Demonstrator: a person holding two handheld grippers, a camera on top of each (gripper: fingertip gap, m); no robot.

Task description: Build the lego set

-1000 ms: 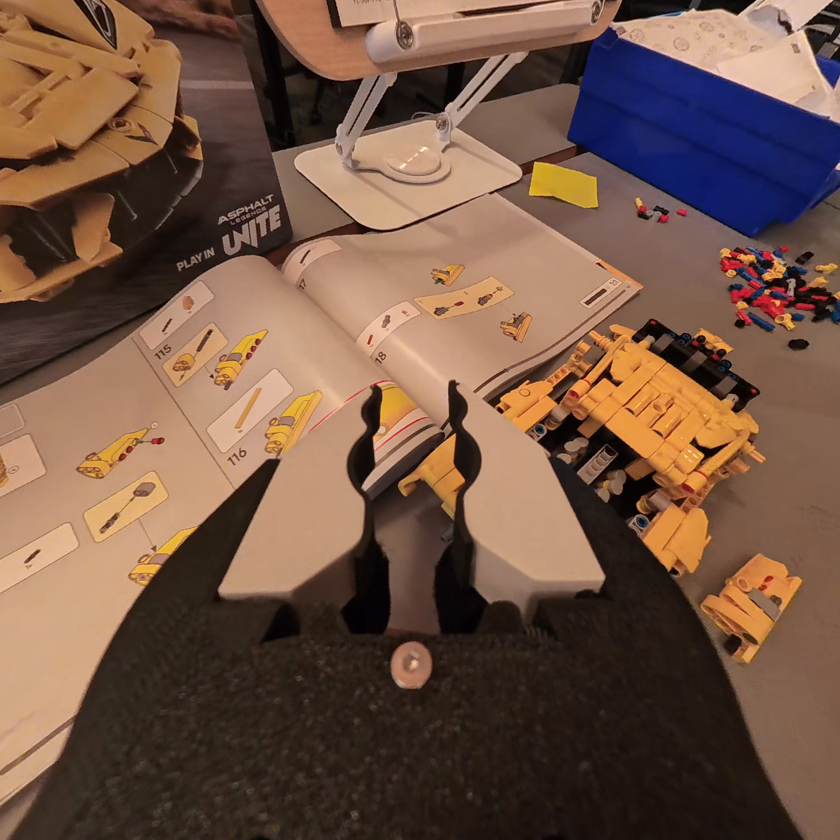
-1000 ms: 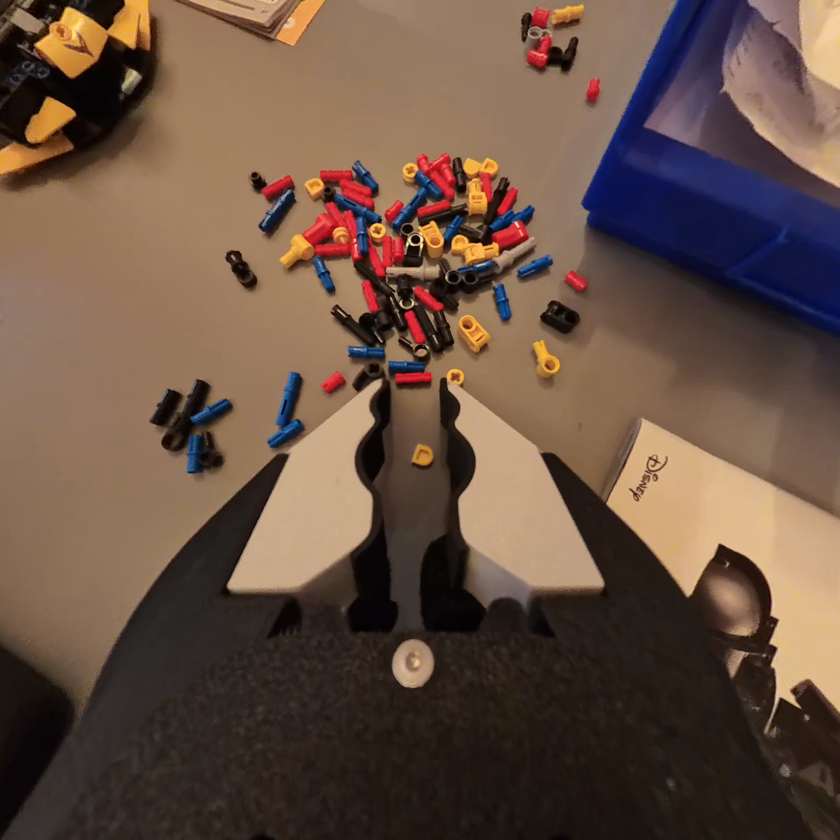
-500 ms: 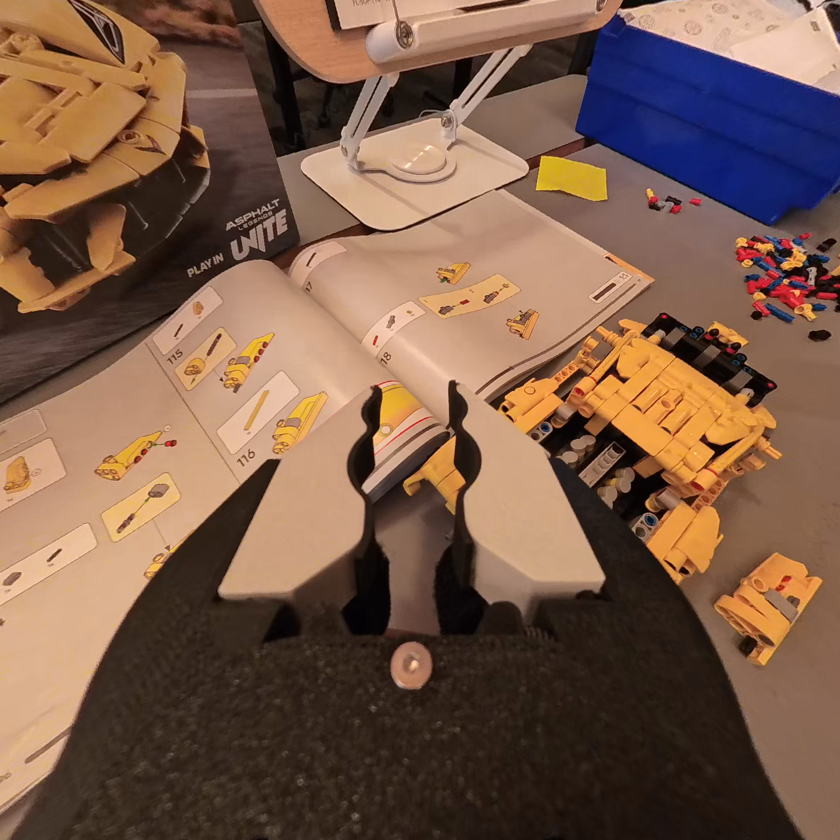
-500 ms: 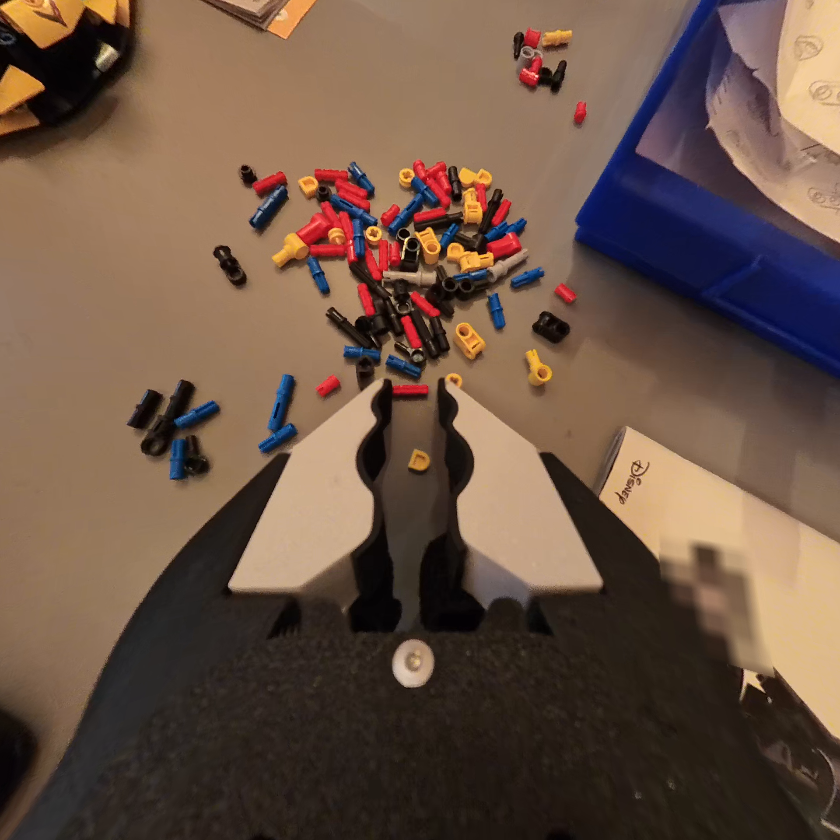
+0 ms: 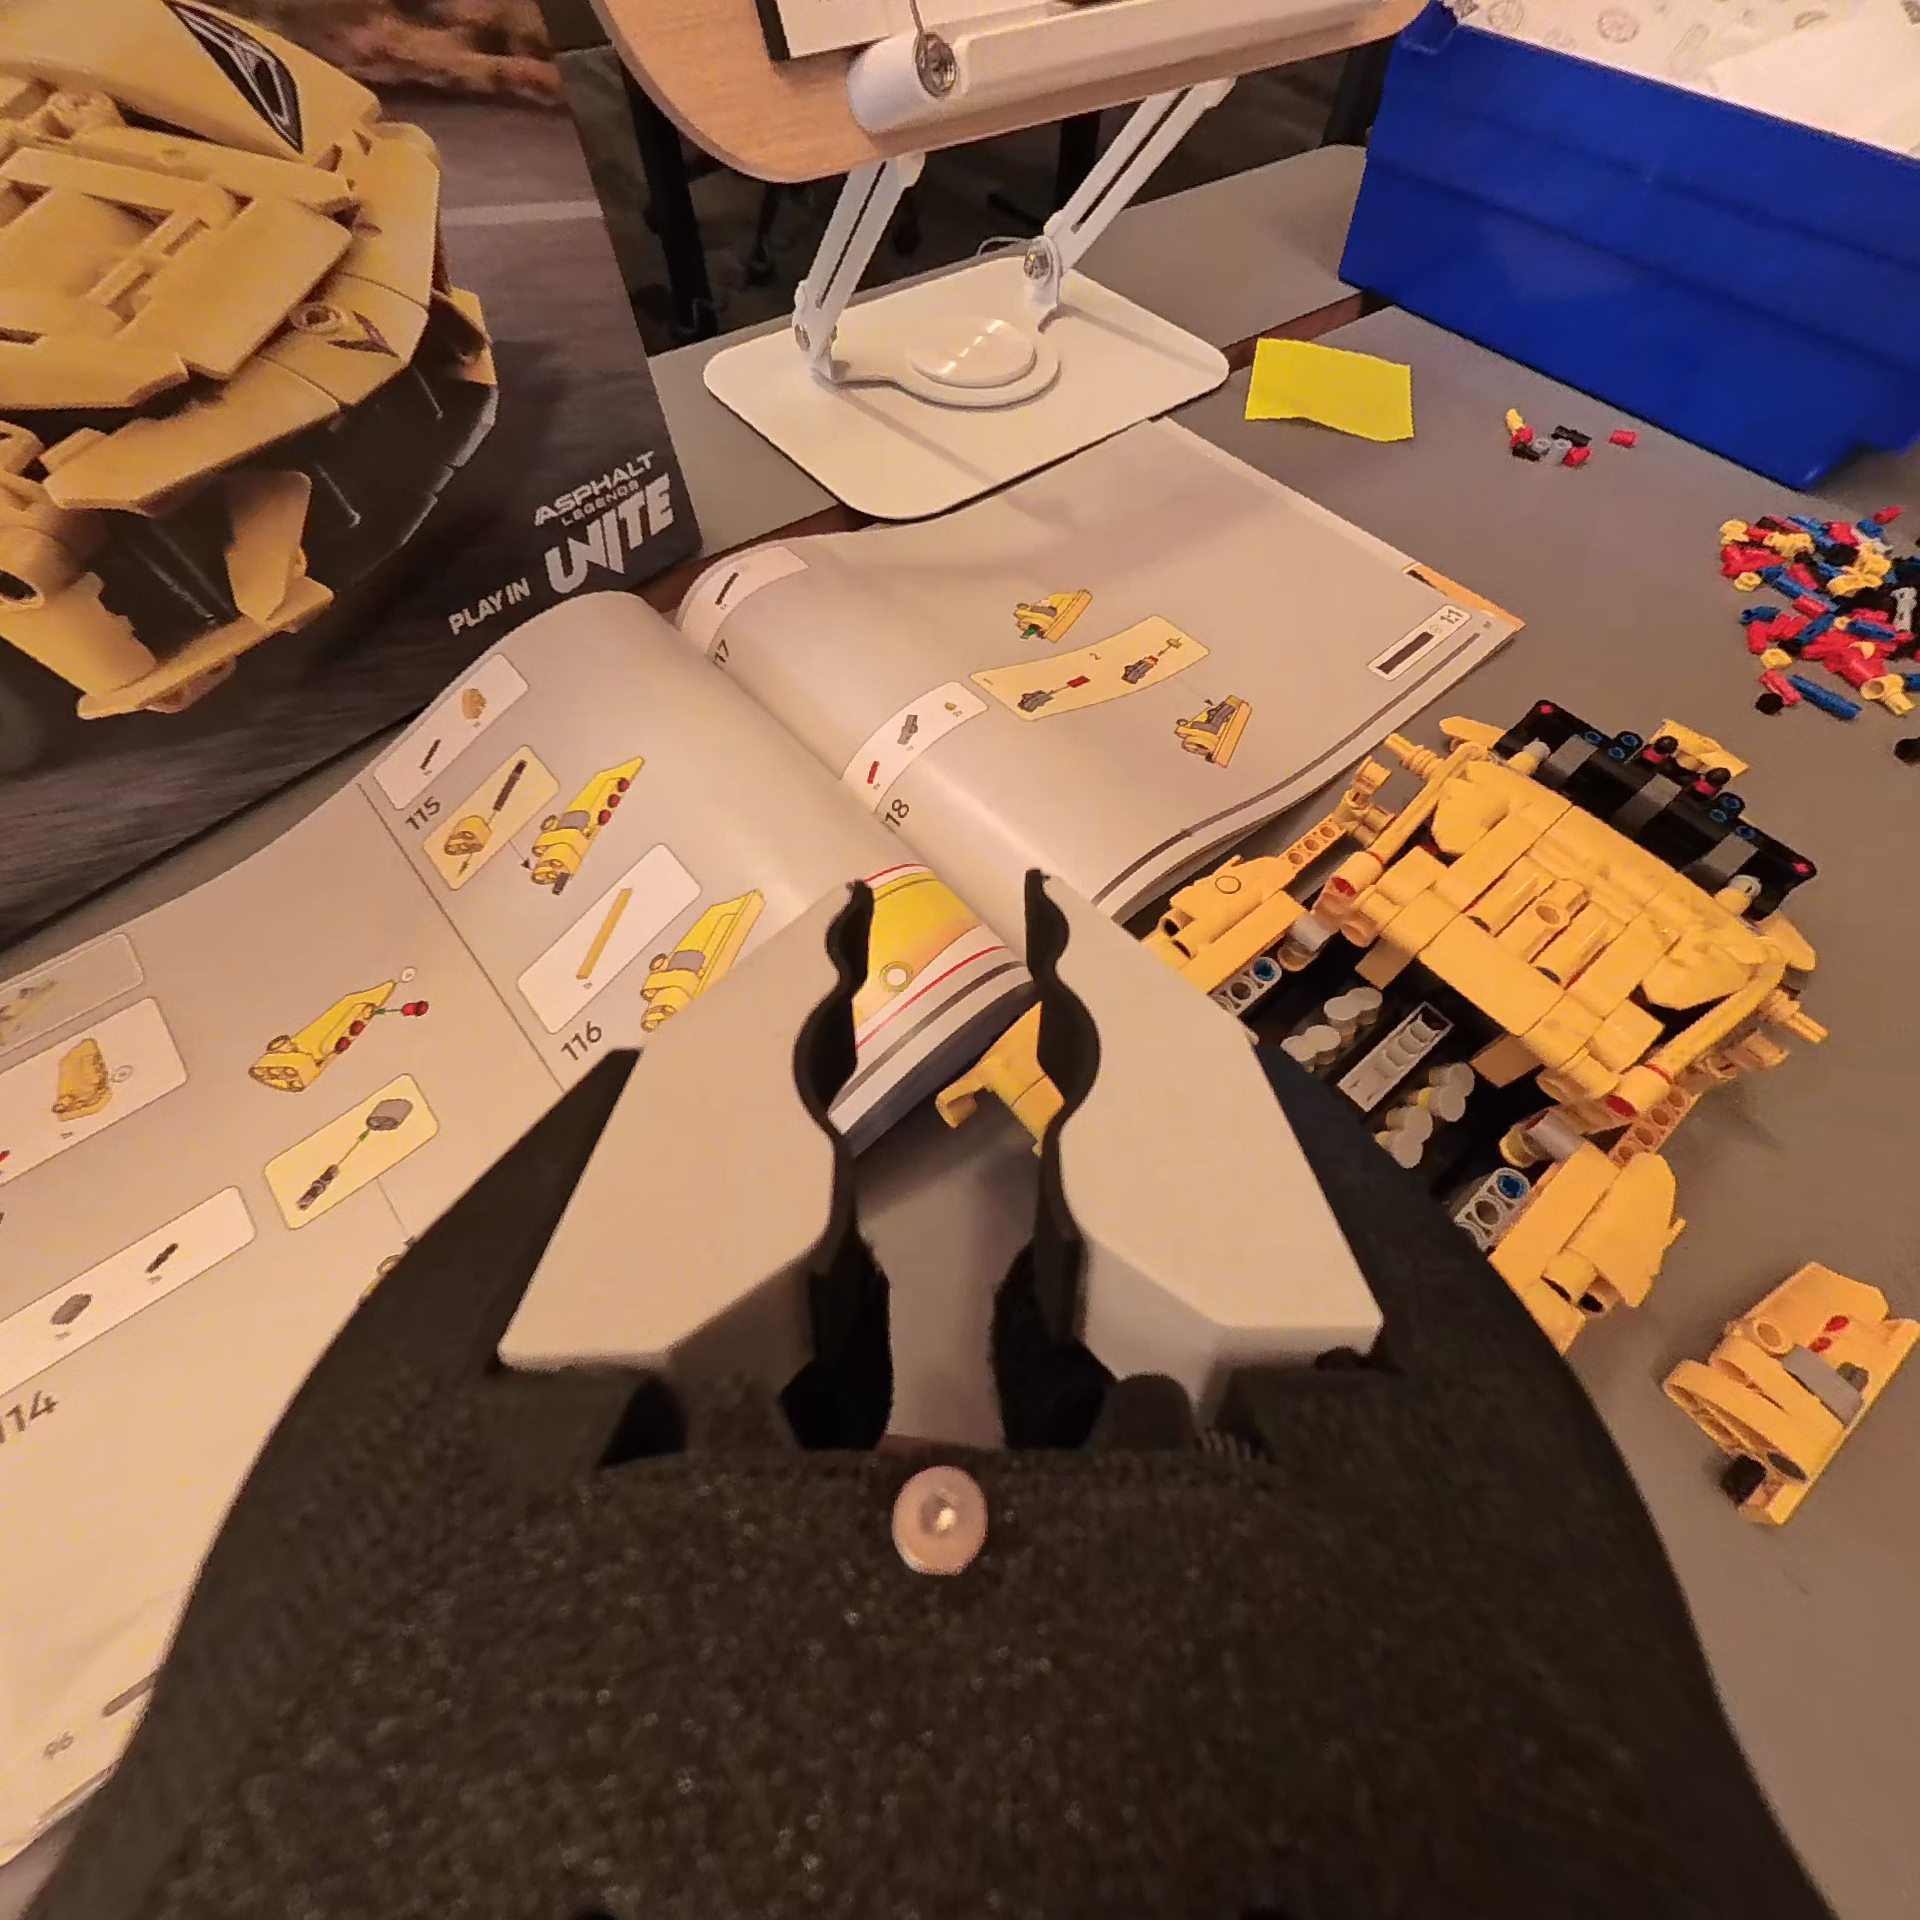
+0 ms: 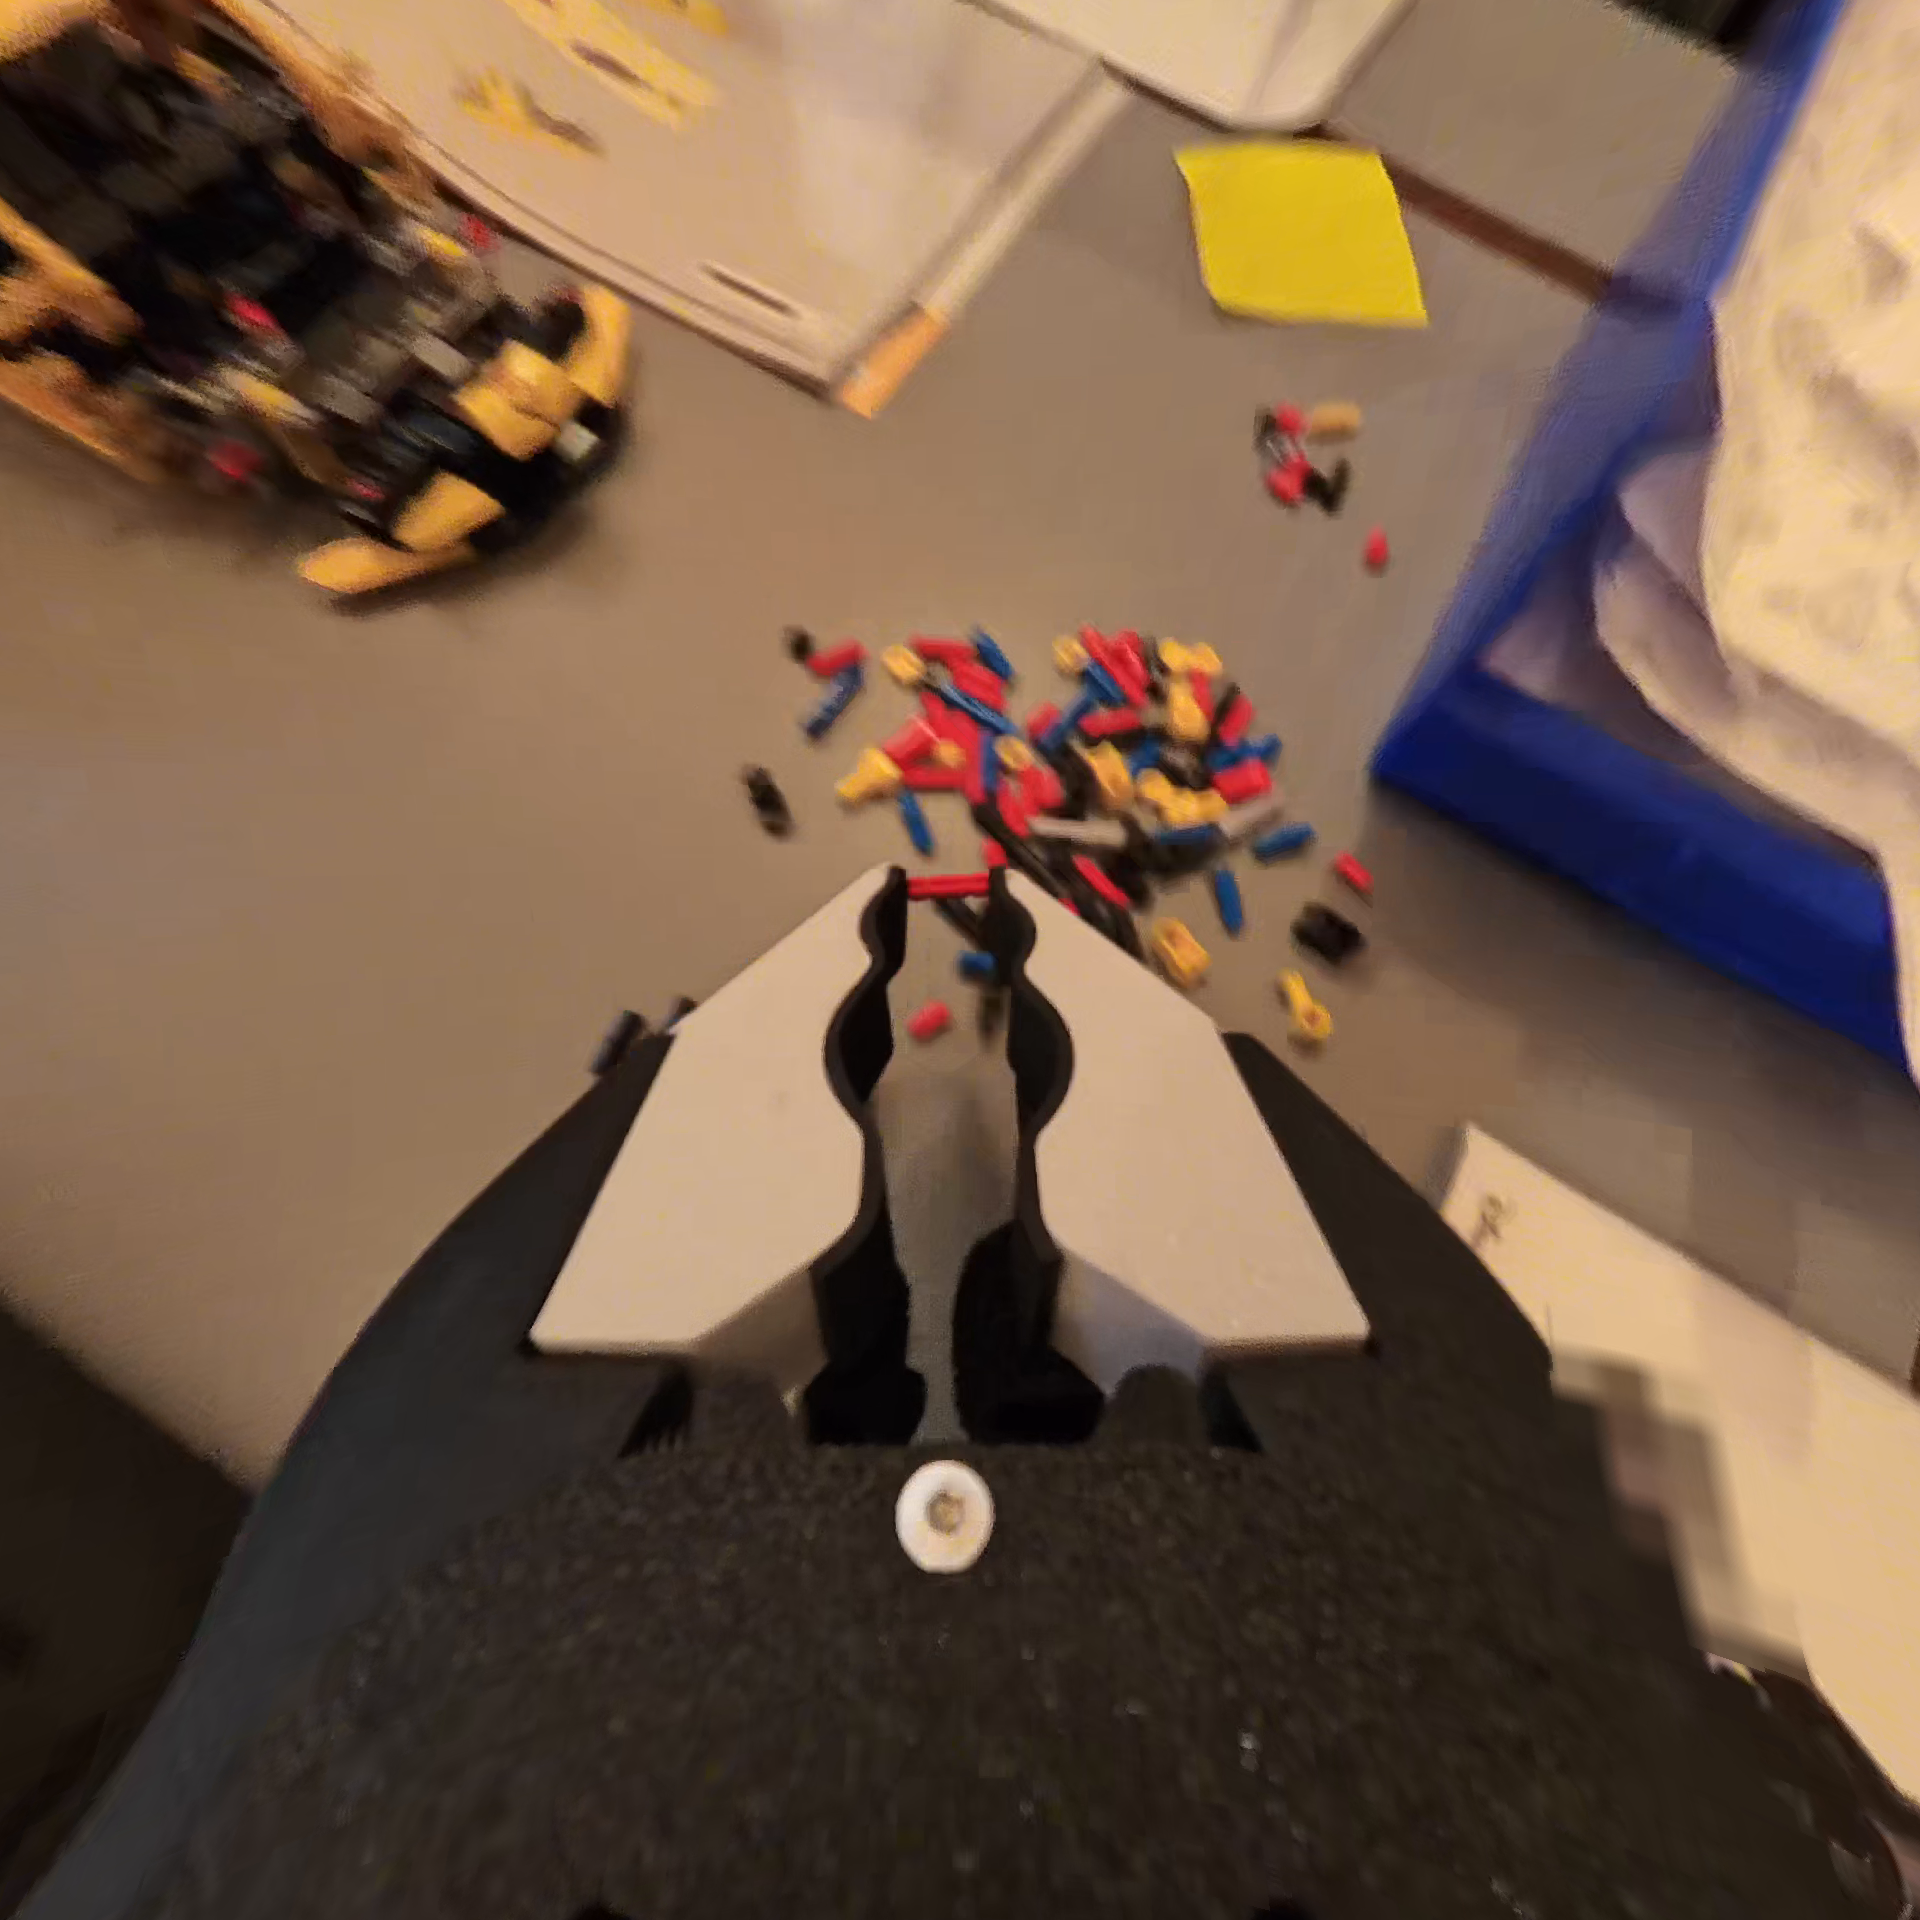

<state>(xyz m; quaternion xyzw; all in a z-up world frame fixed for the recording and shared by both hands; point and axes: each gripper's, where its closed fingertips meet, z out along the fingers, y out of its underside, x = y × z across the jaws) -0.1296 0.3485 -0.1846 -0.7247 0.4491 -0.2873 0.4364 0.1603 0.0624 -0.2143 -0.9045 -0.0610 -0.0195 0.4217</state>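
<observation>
The yellow car (image 5: 1538,966) stands part-built on the desk (image 5: 1714,1662), just right of the open manual (image 5: 727,790), its black frame exposed. A small yellow sub-assembly (image 5: 1792,1387) lies loose near the car. The right hand-held gripper (image 6: 945,883) pinches a red pin (image 6: 945,884) by its ends above the pin pile (image 6: 1081,769). The left hand-held gripper (image 5: 940,904) hovers spread and empty over the manual's edge. Much building seems left.

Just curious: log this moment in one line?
right gripper: shut on red pin | left gripper: open, empty | car model: unfinished
</observation>
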